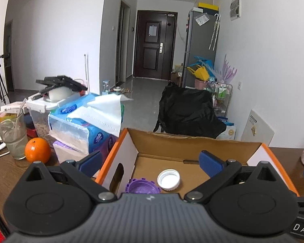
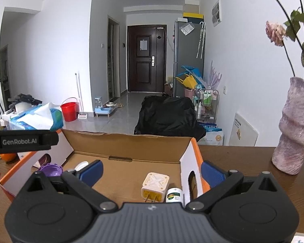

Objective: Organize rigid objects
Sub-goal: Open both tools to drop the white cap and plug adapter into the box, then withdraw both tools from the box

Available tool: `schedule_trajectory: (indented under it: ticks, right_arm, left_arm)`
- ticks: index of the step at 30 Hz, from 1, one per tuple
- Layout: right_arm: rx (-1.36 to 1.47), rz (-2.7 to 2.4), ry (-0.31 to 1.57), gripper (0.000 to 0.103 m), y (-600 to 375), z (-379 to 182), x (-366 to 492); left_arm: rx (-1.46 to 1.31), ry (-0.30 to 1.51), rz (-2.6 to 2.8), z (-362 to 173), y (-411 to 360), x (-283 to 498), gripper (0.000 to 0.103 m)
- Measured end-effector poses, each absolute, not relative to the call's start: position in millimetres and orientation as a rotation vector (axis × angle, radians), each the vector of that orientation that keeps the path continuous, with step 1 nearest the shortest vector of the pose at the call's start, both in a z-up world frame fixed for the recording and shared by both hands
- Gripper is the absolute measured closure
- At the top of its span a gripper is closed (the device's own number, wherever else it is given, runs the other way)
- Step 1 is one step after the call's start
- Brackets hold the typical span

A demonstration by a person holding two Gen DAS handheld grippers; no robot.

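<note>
brown table (image 2: 243, 158), grey tiled floor (image 2: 119, 119)

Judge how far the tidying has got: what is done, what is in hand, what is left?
Done: purple cap, white cap, plug adapter and small bottle lie in the cardboard box. In hand: nothing; left gripper and right gripper are open and empty. Left: possibly the orange outside.

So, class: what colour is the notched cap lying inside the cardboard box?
Purple. The notched cap shows best in the left wrist view, beside a white cap.
</note>
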State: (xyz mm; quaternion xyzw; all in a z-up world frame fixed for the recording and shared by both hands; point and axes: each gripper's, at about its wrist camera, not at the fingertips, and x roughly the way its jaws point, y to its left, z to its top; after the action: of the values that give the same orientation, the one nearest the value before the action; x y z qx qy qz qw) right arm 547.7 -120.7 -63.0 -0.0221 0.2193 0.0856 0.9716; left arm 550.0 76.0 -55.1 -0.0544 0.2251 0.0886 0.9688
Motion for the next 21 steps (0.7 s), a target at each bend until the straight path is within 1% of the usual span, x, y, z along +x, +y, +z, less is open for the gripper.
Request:
schedule_trajectory:
  ticks: [8, 21]
  right_arm:
    - [-0.041, 0.160, 0.436, 0.000, -134.5, -50.8, 524.5]
    - [-0.048, 0.143, 0.374, 0.000, -145.7, -41.9, 469.9]
  left_arm:
    - [-0.090, 0.422, 0.165, -41.6, 67.3, 529.3, 0.000]
    - [-0.066, 0.379, 0.137, -30.6, 56.3, 474.2, 0.000]
